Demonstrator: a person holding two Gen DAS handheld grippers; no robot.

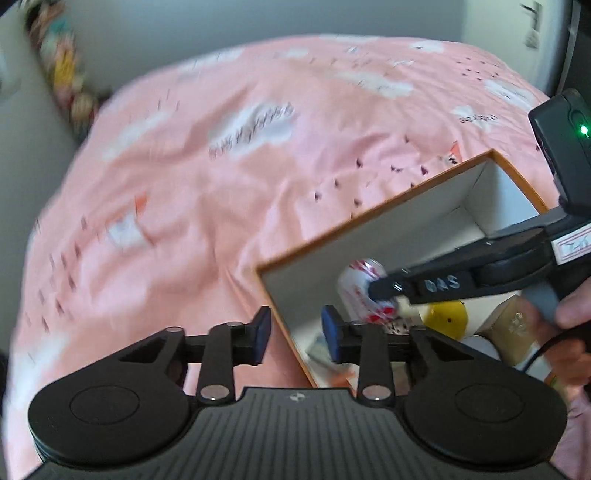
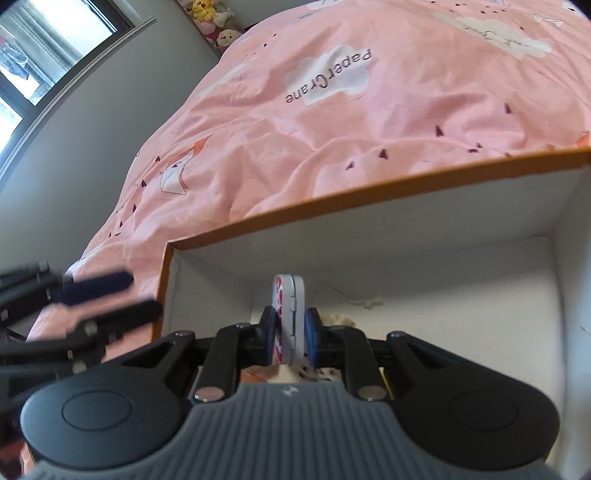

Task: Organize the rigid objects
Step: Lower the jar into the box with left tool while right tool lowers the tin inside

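My right gripper (image 2: pixel 290 332) is shut on a flat round case (image 2: pixel 290 317), white with a red pattern, held on edge over the open box (image 2: pixel 369 188). The box has an orange rim and white inner walls. From the left wrist view the same case (image 1: pixel 360 280) sits between the tips of the right gripper (image 1: pixel 384 288) inside the box (image 1: pixel 369 218). My left gripper (image 1: pixel 295 328) is open and holds nothing; it hovers over the box's near left corner. It shows blurred at the left edge of the right wrist view as the left gripper (image 2: pixel 144 293).
A yellow object (image 1: pixel 448 317) and a tan packet (image 1: pixel 513 325) lie in the box. A hand (image 1: pixel 572 306) grips the right tool. The pink printed bedspread (image 1: pixel 221 184) spreads all around. Plush toys (image 2: pixel 207 14) line the wall beside a window (image 2: pixel 37 48).
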